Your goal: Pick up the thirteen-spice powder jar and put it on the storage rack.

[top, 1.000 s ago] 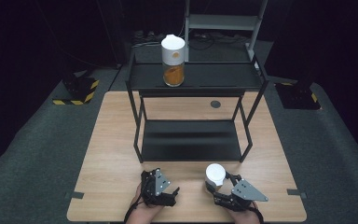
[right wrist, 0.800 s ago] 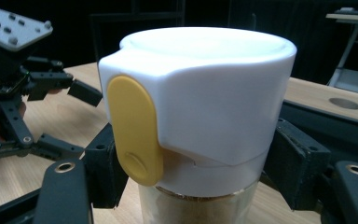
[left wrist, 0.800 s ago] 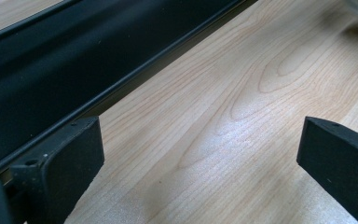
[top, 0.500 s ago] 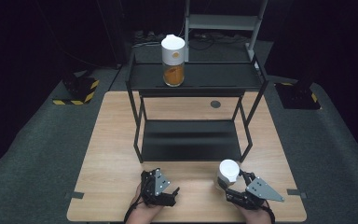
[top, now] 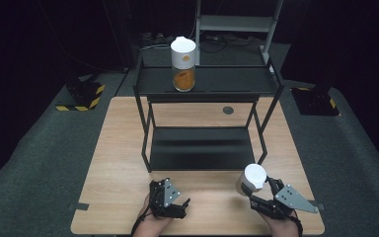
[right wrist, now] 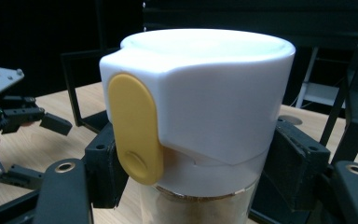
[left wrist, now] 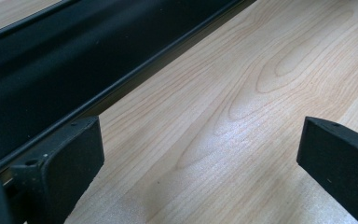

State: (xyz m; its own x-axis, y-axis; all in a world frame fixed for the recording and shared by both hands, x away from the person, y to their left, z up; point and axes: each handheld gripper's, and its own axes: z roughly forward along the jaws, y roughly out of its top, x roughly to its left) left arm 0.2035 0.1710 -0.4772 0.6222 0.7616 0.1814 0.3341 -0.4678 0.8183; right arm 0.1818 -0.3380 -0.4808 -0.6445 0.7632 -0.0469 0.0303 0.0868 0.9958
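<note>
Our right gripper [top: 257,190] clamps a white-lidded jar [top: 252,177] of tan powder; its base is cut off. Our left gripper [top: 173,205] rests with jaws apart.

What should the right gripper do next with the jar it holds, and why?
Probably lift the white-lidded jar toward the black shelf rack: the right gripper is clamped on it, a similar jar stands on the top shelf, with free room beside it.

A wooden table [top: 123,148] stands on dark grey carpet [top: 44,168]. A black metal rack [top: 207,81] sits on the table; behind it a grey shelf [top: 237,22]. Striped yellow-black blocks [top: 81,96] lie left of the table; the surroundings are dark.
</note>
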